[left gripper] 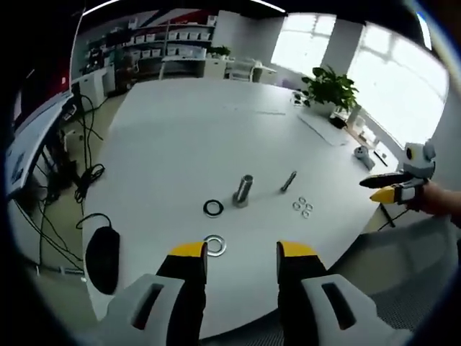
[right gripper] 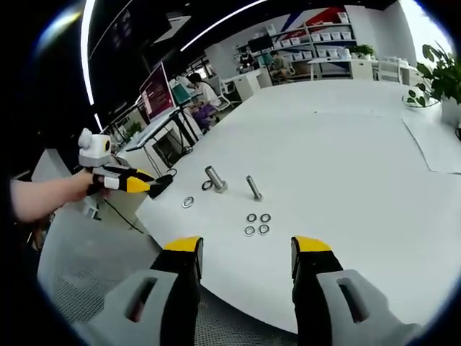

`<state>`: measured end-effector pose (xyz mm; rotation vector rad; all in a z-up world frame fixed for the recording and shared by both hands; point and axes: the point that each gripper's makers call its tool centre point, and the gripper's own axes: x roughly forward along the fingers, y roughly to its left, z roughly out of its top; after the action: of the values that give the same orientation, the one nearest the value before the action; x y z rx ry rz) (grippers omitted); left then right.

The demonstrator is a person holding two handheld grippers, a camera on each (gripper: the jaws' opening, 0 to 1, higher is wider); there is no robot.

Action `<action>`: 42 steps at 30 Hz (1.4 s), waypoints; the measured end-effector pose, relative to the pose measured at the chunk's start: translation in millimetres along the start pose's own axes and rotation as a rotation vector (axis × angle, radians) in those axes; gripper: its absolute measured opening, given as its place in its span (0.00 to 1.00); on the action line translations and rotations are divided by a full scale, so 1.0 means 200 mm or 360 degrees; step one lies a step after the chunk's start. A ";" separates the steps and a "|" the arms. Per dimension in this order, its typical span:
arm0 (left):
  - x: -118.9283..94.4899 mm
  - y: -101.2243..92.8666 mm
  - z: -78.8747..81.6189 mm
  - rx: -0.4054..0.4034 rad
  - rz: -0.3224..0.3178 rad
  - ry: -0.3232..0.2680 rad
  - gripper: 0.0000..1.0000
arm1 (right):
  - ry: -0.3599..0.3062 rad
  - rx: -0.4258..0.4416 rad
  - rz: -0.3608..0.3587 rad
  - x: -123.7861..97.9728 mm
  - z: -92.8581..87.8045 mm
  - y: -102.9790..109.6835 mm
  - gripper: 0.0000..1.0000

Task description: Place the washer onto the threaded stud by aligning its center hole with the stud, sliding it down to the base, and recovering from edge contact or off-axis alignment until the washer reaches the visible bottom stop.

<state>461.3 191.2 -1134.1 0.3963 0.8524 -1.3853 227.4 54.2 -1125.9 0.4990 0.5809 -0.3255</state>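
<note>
Left gripper (left gripper: 242,252), jaws wide and empty, faces a silver washer (left gripper: 215,245) at the white table (left gripper: 180,137) edge; threaded stud (left gripper: 243,190) upright beyond. Right gripper (right gripper: 245,249) also wide, empty.

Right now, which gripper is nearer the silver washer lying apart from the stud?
Left. The left gripper hovers just short of the silver washer; the right gripper is off past the table edge.

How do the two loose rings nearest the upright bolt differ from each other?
The dark ring looks black, while the silver ring is bright metal. The dark ring lies close beside the upright bolt; the silver ring lies farther from it, nearer the left gripper. Both lie flat on the white table, neither yet on the bolt.
</note>
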 end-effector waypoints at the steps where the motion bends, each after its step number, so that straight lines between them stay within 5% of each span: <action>1: 0.03 0.01 0.00 0.0008 0.0017 0.0019 0.37 | 0.0003 -0.0001 0.0001 0.00 0.00 0.00 0.52; 6: 0.12 0.06 -0.03 0.0055 0.0095 0.0152 0.36 | 0.0006 0.0012 0.0006 0.00 -0.01 0.01 0.52; 12: 0.25 0.11 -0.16 0.0179 0.0134 0.0436 0.36 | 0.0016 0.0004 0.0008 0.01 -0.02 0.00 0.52; 22: 0.40 0.18 -0.23 0.0241 0.0152 0.0621 0.35 | 0.0031 0.0003 0.0014 0.01 -0.03 0.02 0.52; 42: 0.42 0.18 -0.26 0.0381 0.0192 0.0726 0.31 | 0.0034 0.0009 0.0017 0.00 -0.04 0.02 0.52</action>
<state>476.5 176.0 -1236.7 0.9597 1.0130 -1.3065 226.1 61.7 -1131.1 0.5112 0.5981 -0.3118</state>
